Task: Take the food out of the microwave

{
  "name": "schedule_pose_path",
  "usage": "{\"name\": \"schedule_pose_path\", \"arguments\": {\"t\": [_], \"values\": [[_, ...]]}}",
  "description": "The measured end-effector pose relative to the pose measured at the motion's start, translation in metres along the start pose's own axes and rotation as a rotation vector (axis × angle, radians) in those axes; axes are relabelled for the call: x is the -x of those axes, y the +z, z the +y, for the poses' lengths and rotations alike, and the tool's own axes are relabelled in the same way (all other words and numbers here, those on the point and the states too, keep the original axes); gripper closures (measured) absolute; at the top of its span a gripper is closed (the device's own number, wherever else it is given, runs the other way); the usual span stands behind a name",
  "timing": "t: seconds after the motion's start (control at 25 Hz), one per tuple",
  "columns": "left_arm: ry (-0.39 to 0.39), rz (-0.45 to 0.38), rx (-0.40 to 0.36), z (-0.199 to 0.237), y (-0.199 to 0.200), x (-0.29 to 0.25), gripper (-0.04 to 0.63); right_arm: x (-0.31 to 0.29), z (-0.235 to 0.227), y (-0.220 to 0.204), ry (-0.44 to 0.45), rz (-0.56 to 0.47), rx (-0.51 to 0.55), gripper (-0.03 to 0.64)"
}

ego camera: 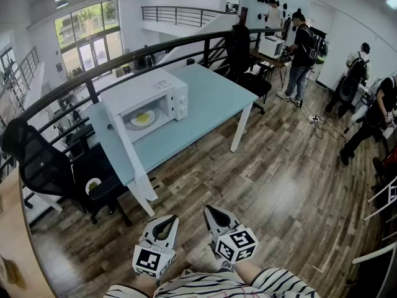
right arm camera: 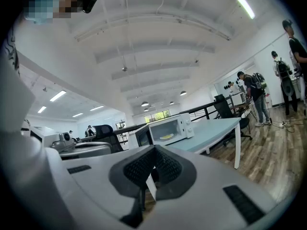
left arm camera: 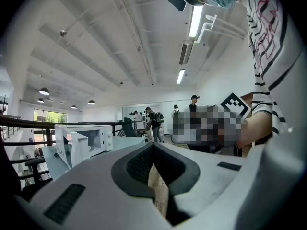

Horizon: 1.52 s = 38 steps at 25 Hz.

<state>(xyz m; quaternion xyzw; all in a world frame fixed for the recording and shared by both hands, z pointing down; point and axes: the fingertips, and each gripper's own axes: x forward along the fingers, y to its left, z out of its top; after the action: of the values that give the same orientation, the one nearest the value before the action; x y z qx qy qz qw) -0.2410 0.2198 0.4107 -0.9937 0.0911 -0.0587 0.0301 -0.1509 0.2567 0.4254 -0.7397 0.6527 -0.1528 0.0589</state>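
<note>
Standing back from the table [ego camera: 211, 101], you are holding left gripper [ego camera: 165, 221] and right gripper [ego camera: 213, 212] low, jaws pressed together, empty, because the food [ego camera: 142, 118] is sitting inside the open microwave [ego camera: 146, 87].

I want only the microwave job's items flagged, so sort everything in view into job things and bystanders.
For the job:
- microwave, door open
- plate of yellow food inside it
- left gripper and right gripper, both shut, holding nothing

Just about:
- table under the microwave
- black office chair
- railing
- people at the far desks
</note>
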Motion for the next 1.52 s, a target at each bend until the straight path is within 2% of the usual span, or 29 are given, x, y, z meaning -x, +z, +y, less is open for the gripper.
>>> {"name": "schedule_pose_path", "arguments": {"t": [0.16, 0.32, 0.48, 0.56, 0.6, 0.64, 0.68, 0.96, 1.2, 1.52], "values": [[-0.028, -0.017, 0.032, -0.002, -0.003, -0.001, 0.572, 0.002, -0.004, 0.003, -0.019, -0.034, 0.002, 0.59], [-0.022, -0.005, 0.084, 0.002, -0.013, -0.012, 0.571, -0.005, -0.016, 0.001, -0.01, -0.039, -0.041, 0.588], [-0.007, 0.008, 0.102, -0.001, -0.015, -0.037, 0.571, -0.014, -0.041, 0.007, 0.018, -0.033, -0.06, 0.584], [0.024, 0.009, 0.123, 0.002, -0.016, -0.053, 0.569, -0.023, -0.053, 0.009, 0.051, -0.021, -0.067, 0.558], [0.042, 0.01, 0.139, 0.003, -0.017, -0.062, 0.549, -0.028, -0.06, 0.01, 0.069, -0.011, -0.067, 0.486], [0.058, 0.013, 0.154, 0.003, -0.018, -0.072, 0.489, -0.032, -0.068, 0.011, 0.086, 0.001, -0.064, 0.443], [0.073, 0.016, 0.164, 0.003, -0.018, -0.082, 0.459, -0.036, -0.077, 0.012, 0.103, 0.013, -0.06, 0.443], [0.216, 0.002, 0.2, 0.007, -0.015, -0.145, 0.459, -0.062, -0.138, 0.031, 0.206, 0.064, -0.026, 0.443], [0.325, 0.005, 0.228, 0.009, -0.016, -0.178, 0.459, -0.077, -0.18, 0.044, 0.259, 0.083, -0.022, 0.443], [0.385, 0.032, 0.254, 0.025, -0.024, -0.209, 0.459, -0.104, -0.205, 0.05, 0.297, 0.095, -0.046, 0.443]]}}
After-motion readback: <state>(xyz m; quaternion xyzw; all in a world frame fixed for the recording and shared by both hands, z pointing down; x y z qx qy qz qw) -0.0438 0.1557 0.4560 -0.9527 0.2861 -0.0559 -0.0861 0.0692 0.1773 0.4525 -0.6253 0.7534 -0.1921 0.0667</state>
